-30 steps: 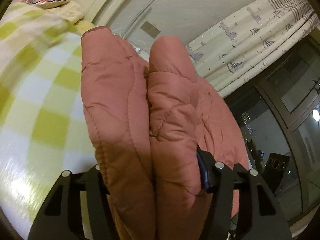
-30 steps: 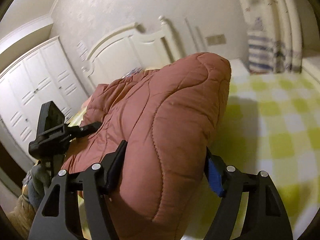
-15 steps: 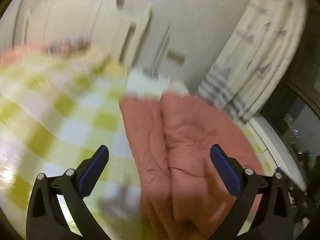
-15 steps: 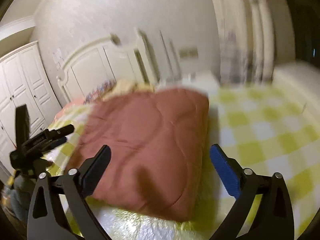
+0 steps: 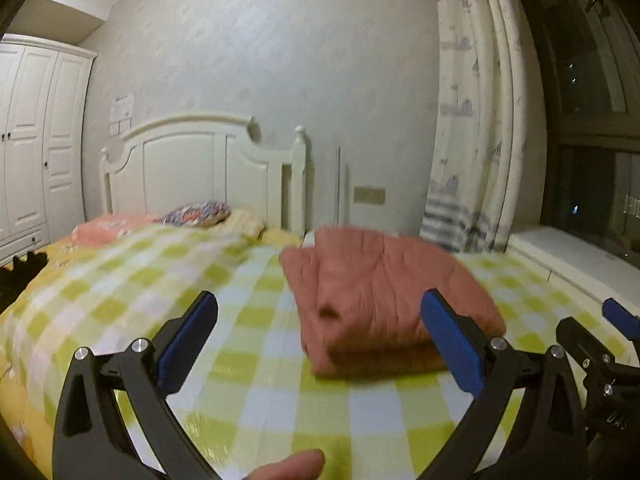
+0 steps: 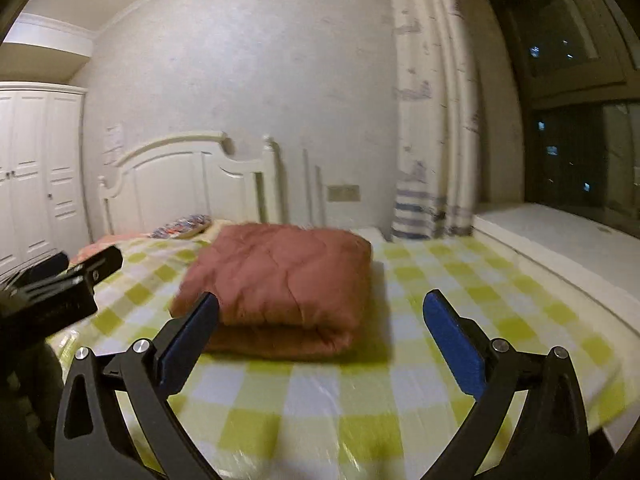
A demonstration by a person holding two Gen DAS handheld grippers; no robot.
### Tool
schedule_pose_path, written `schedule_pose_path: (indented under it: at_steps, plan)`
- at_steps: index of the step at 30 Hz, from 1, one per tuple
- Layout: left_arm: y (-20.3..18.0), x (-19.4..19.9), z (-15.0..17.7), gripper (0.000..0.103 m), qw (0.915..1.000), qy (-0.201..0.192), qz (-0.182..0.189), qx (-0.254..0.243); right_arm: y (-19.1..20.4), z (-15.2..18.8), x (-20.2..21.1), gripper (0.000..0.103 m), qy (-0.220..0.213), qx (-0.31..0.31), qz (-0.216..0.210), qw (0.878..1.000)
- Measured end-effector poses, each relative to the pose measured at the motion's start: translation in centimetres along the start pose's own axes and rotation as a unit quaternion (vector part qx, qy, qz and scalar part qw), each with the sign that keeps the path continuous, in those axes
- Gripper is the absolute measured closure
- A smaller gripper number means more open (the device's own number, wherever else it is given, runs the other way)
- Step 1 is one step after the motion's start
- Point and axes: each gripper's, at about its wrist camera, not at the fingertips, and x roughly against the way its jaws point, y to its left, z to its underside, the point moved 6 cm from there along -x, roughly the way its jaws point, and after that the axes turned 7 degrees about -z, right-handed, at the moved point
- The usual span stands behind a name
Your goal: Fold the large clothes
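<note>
A pink quilted garment (image 5: 384,300) (image 6: 280,280) lies folded in a thick bundle on the green-and-white checked bedspread (image 5: 160,300) (image 6: 460,280). My left gripper (image 5: 318,314) is open, drawn back from the bundle, with nothing between its blue pads. My right gripper (image 6: 320,314) is open too, a short way in front of the bundle, its jaws empty. In the left wrist view the right gripper (image 5: 600,344) shows at the right edge. In the right wrist view the left gripper's body (image 6: 60,284) shows at the left.
A white headboard (image 5: 200,172) and pillows (image 5: 200,214) stand at the bed's far end. White wardrobe doors (image 5: 36,140) fill the left. A patterned curtain (image 5: 472,120) and a dark window (image 5: 592,100) are on the right, with a white sill (image 6: 560,232) along the bed.
Both grippers let go of the pink garment, opened wide and pulled back from it. The garment now lies folded on the bedspread.
</note>
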Motion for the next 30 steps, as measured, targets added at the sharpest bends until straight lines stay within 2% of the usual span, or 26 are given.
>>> schedule_pose_path:
  at_steps: [3, 9, 30]
  plan:
    - [-0.1, 0.4, 1.5, 0.002, 0.9999, 0.015, -0.003, -0.006, -0.3, 0.5, 0.3, 0.005, -0.004, 0.002, 0.021, 1.0]
    - [0.4, 1.3, 1.2, 0.002, 1.0, -0.002, -0.009, 0.003, 0.3, 0.1, 0.6, 0.005, -0.019, 0.012, 0.018, 1.0]
    - [0.4, 1.5, 1.4, 0.002, 0.9999, 0.002, -0.011, 0.003, 0.7, 0.2, 0.7, 0.005, -0.021, 0.013, 0.013, 1.0]
